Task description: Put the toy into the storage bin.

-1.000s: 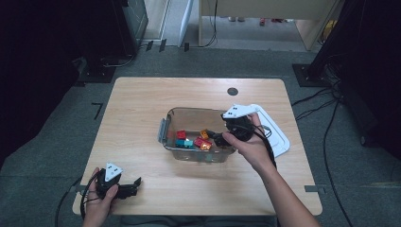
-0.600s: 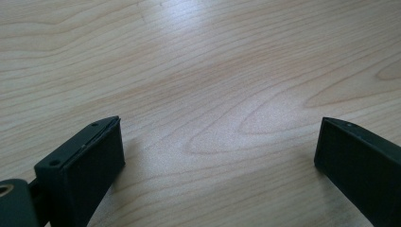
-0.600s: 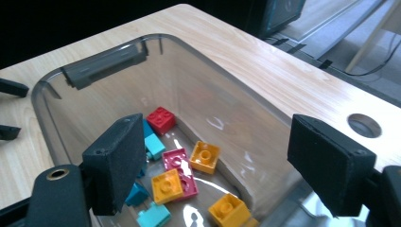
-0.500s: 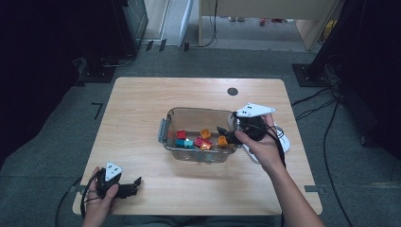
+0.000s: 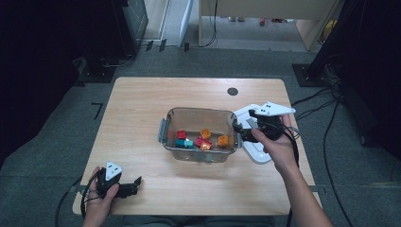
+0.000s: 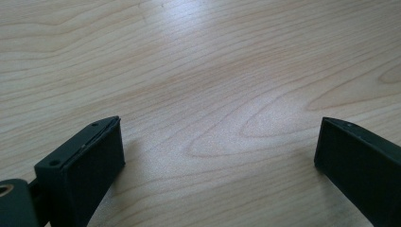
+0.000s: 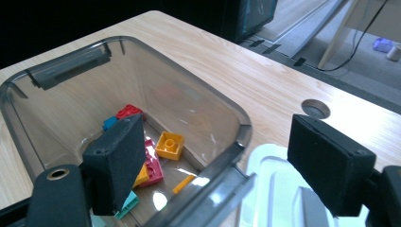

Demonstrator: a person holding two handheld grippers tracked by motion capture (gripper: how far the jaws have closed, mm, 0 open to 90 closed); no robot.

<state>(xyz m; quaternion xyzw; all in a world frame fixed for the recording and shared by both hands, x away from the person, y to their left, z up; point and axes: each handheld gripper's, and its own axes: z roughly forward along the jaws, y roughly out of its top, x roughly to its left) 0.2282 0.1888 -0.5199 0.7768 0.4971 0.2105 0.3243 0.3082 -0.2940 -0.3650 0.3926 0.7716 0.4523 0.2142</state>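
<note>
My right claw (image 5: 240, 126) hangs over the right-hand end of the clear plastic bin (image 5: 198, 116), spread wide with nothing between its jaws. In the right gripper view one jaw sits inside the bin's rim (image 7: 236, 142) and the other outside it, above the white lid (image 7: 274, 189) that lies flat on the tabletop (image 5: 142, 109) just beside the bin.

The bin is a see-through, grey-tinted tub with rounded corners, a thick rolled rim and a latch flap (image 7: 66, 66) at its far end. It stands upright near the middle of the tabletop, open at the top. On its floor lies a loose scatter of toy building bricks: a yellow-orange brick (image 7: 169, 145) with two studs showing on top, a red brick (image 7: 127, 111) against the far wall, a blue brick (image 7: 109, 123) touching it, a pink-red brick (image 7: 153, 163) beside the yellow one, and a teal brick (image 7: 128, 202) near my jaw. A thin orange piece (image 7: 183, 184) lies close to the near wall.

My left claw (image 5: 135, 187) rests at the near left corner of the tabletop, well apart from the bin. Its jaws are spread too, with bare pale wood (image 6: 213, 94) between them.

A round cable hole (image 5: 232, 91) sits in the tabletop beyond the bin.
</note>
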